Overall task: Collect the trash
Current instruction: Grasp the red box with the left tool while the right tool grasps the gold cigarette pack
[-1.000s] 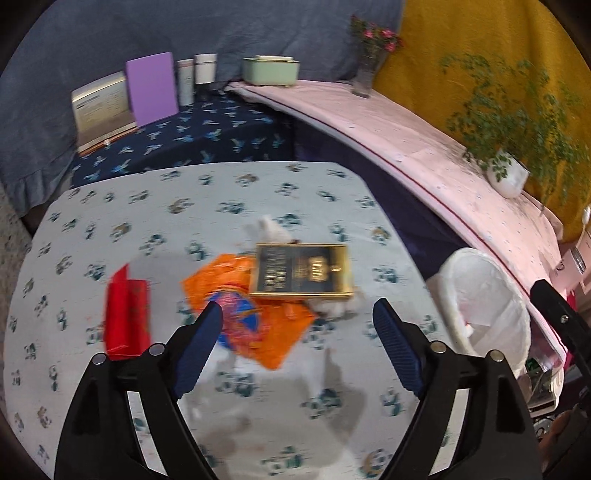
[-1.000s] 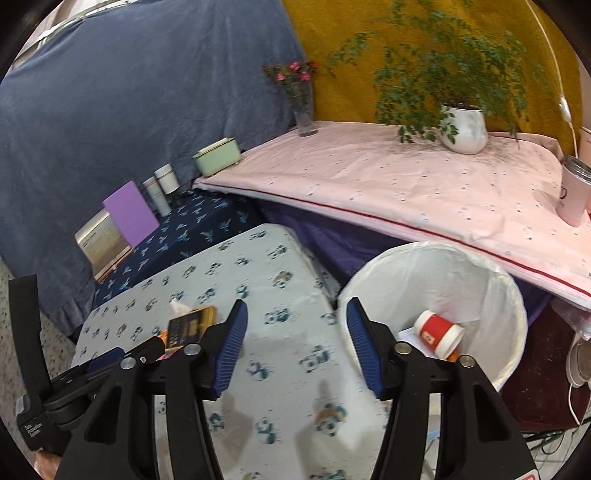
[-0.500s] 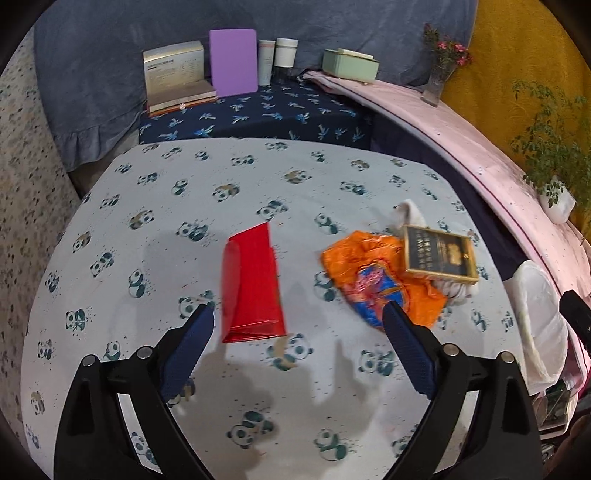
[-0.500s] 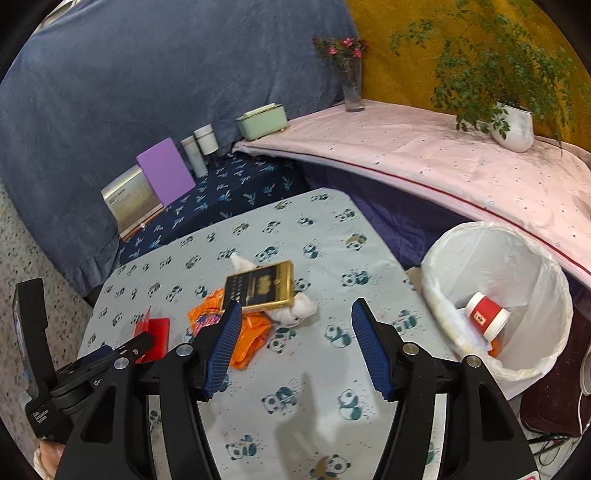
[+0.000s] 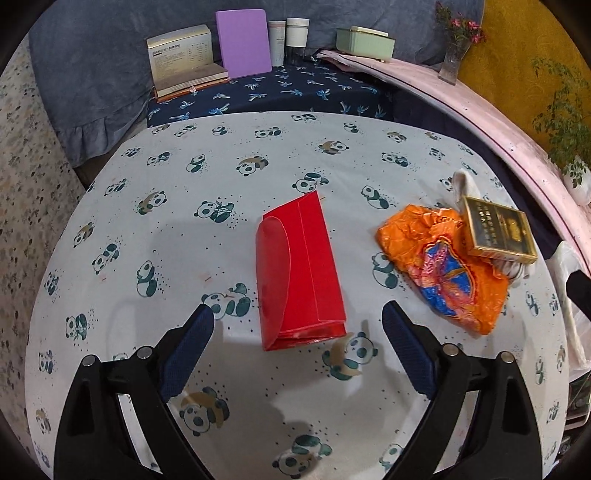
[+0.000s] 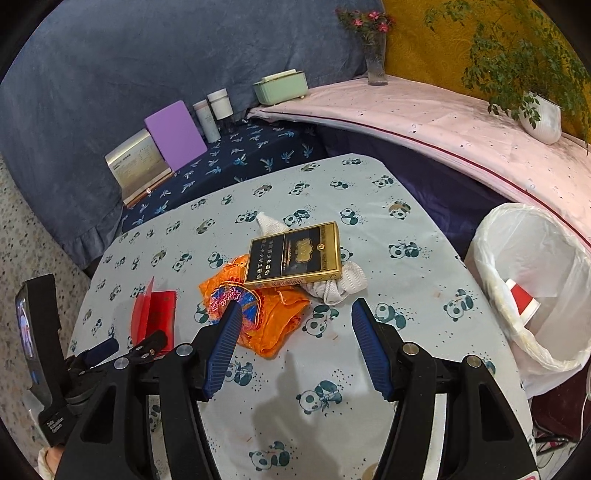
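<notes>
A red envelope (image 5: 299, 273) lies flat on the panda-print table (image 5: 221, 177), just ahead of my open, empty left gripper (image 5: 297, 325). To its right lie an orange wrapper (image 5: 443, 273), a gold-and-black cigarette box (image 5: 496, 232) and a white crumpled cloth (image 5: 467, 182) under the box. In the right wrist view my open, empty right gripper (image 6: 295, 317) is just short of the orange wrapper (image 6: 273, 317), the box (image 6: 295, 254) and the cloth (image 6: 343, 282). The red envelope (image 6: 153, 317) lies left. A white-lined trash bin (image 6: 576, 280) with a red-and-white cup (image 6: 521, 299) stands right of the table.
Behind the table a dark blue surface carries a boxed book (image 5: 183, 55), a purple pad (image 5: 243, 42), two white jars (image 5: 290, 35) and a mint box (image 5: 365, 42). A pink-covered ledge (image 6: 443, 122) holds a flower vase (image 6: 375, 55) and a potted plant (image 6: 539, 114).
My left gripper has swung left, from the box and wrapper to the red envelope, now centred ahead. My right gripper has swung left from the bin towards the trash pile.
</notes>
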### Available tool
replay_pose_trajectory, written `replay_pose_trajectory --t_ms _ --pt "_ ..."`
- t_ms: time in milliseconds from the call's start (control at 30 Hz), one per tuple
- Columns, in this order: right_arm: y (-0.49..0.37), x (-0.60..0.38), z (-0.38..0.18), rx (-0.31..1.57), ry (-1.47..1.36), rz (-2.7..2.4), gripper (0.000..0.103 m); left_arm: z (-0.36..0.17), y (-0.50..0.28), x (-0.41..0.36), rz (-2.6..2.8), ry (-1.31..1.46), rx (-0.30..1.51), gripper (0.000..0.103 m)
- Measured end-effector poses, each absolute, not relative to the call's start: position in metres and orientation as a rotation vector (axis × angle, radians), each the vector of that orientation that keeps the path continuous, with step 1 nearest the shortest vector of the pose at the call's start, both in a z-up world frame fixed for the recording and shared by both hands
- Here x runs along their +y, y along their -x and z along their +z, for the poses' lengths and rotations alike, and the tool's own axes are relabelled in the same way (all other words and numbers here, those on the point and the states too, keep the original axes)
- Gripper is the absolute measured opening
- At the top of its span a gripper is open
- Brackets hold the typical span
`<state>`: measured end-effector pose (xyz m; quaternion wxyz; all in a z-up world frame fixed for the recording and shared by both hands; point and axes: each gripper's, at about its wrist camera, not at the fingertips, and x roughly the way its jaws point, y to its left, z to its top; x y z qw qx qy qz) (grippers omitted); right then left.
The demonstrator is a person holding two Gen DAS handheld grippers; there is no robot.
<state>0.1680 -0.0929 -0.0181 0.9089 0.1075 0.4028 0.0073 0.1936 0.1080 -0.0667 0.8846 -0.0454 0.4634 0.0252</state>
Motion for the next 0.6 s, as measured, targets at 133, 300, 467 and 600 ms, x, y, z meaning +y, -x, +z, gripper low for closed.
replay_pose_trajectory --t_ms 133,300,467,600 --pt "-0.187 -0.099 -0.023 0.835 -0.228 0.004 0.06 -0.072 -0.203 0.112 0.03 0.114 0.985 0.071" --pt "-0.213 -0.11 -0.031 0.851 -0.229 -0.009 0.06 -0.079 -0.214 0.118 0.004 0.143 1.025 0.043" --pt "-0.238 -0.119 -0.042 0.879 -0.241 -0.002 0.06 -0.073 -0.219 0.118 -0.018 0.169 1.013 0.016" --pt "-0.256 -0.119 -0.055 0.912 -0.245 0.026 0.06 -0.068 -0.227 0.112 -0.05 0.175 1.009 0.004"
